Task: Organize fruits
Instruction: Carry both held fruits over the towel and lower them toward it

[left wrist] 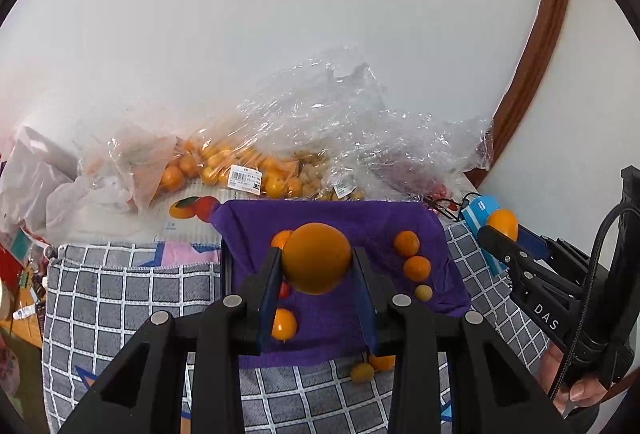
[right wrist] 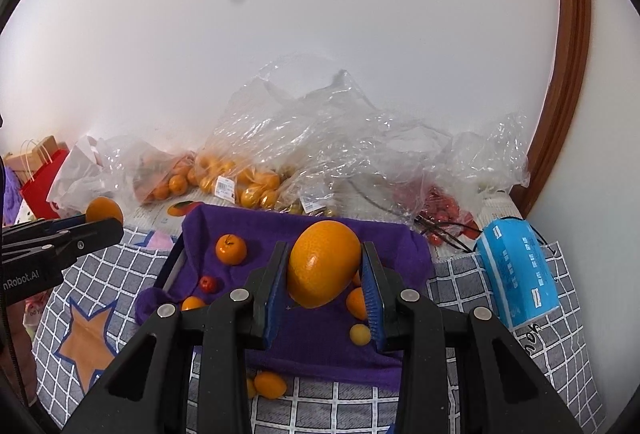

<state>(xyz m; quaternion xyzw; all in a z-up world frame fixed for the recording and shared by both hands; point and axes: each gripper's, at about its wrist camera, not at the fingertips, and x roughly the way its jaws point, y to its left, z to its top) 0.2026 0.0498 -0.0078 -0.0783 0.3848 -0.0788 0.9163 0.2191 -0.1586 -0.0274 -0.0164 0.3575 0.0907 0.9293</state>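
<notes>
My left gripper (left wrist: 316, 254) is shut on a large round orange (left wrist: 316, 266), held above a tray lined with purple cloth (left wrist: 340, 218). Small tangerines (left wrist: 406, 243) and a tiny red fruit (left wrist: 284, 290) lie on the cloth. My right gripper (right wrist: 325, 250) is shut on a second large orange (right wrist: 324, 274) over the same purple cloth (right wrist: 312, 346), where a tangerine (right wrist: 231, 249) and a small red fruit (right wrist: 208, 284) rest. Each gripper shows at the edge of the other's view: the right gripper (left wrist: 494, 234) and the left gripper (right wrist: 100, 226), each with its orange.
Clear plastic bags of oranges (right wrist: 236, 181) and red fruit (right wrist: 440, 205) lie along the wall behind the tray. A blue tissue pack (right wrist: 518, 270) lies to the right. Two small fruits (left wrist: 362, 372) sit on the grey checked mat (left wrist: 132, 286) by the tray's near edge.
</notes>
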